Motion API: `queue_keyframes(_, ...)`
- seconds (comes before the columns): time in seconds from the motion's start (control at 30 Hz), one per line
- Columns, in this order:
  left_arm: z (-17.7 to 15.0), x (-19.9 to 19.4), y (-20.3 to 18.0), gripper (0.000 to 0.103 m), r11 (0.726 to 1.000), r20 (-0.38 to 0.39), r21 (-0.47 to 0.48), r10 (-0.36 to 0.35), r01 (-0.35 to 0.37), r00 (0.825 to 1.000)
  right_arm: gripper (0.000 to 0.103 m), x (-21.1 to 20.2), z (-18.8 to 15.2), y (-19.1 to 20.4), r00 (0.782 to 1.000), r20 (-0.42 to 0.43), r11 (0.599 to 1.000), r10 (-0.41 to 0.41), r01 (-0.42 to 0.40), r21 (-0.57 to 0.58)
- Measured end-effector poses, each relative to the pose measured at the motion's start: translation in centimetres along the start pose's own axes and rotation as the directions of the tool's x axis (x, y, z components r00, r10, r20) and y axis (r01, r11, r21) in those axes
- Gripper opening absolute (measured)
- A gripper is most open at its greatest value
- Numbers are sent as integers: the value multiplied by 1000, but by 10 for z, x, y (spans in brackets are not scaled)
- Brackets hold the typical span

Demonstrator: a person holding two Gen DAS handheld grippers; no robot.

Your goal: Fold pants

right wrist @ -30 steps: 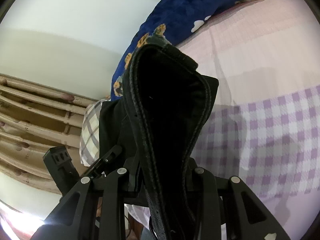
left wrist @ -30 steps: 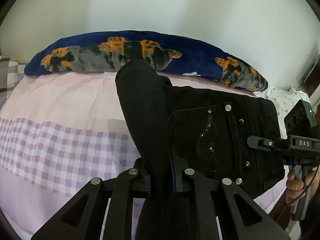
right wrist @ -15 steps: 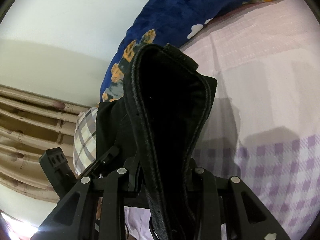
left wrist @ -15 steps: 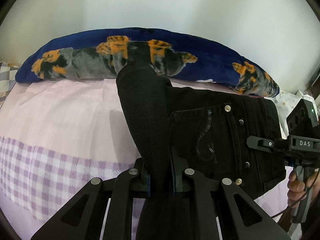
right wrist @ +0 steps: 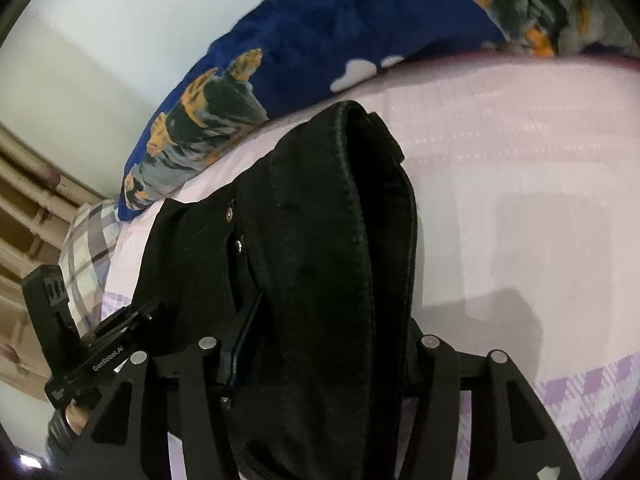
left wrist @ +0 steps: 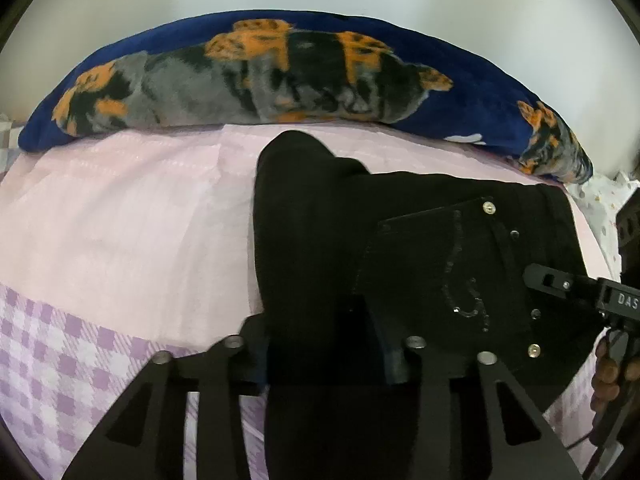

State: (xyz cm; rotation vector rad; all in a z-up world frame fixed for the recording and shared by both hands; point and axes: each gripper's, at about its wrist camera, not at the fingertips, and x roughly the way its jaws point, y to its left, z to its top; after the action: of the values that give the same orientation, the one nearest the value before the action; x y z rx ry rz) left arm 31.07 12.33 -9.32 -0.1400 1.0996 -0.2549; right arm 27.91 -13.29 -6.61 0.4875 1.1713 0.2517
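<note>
We see one pair of black pants [left wrist: 420, 248] lying folded on the bed [left wrist: 132, 216], just before one long blue pillow [left wrist: 248, 76]. Two grippers appear: the left gripper [left wrist: 326, 354] and the right gripper [right wrist: 320, 354], each with jaws that have just been opening, now parted, with a fold of the pants standing between them, apparently loose. Four metal rivets show around one back pocket [left wrist: 452, 264].

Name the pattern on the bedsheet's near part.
Purple-and-white check on the bedsheet; clearest in the left wrist view.
</note>
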Motion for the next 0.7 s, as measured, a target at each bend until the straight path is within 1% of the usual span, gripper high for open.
queue_keyframes(0.03,-1,1,4,53,1000,6,-18,-8,8,1000,51,-1,-2,1,1000,7,1000,-12,12,-12)
queue_keyframes(0.07,-2,1,7,54,999,14,-35,-19,19,1000,51,-3,-6,5,999,19,999,-38,39,-37)
queue_keyframes(0.1,-3,0,9,54,999,22,-32,-27,28,999,52,-3,-8,7,998,25,997,-54,56,-52)
queue_keyframes(0.13,-4,-1,8,54,1000,25,-19,-21,21,999,54,-3,-7,7,997,31,996,-67,69,-59)
queue_keyframes(0.23,-8,-5,6,57,1000,19,-17,-9,10,1000,57,-6,-6,4,997,36,997,-73,74,-28)
queue_keyframes(0.37,-20,-14,7,57,999,0,-51,-18,18,1000,62,-22,-25,0,995,43,996,-84,85,-18)
queue_keyframes(0.5,-42,-28,-1,58,1000,-6,-8,19,-19,1000,66,-38,-46,-2,995,47,997,-83,83,-2)
queue_keyframes(0.63,-61,-46,-7,58,999,-5,-3,50,-50,999,67,-53,-63,1,994,51,995,-95,95,-2)
queue_keyframes(0.7,-67,-57,-10,58,997,-3,-5,78,-78,997,68,-62,-70,4,993,63,995,-103,104,-8)
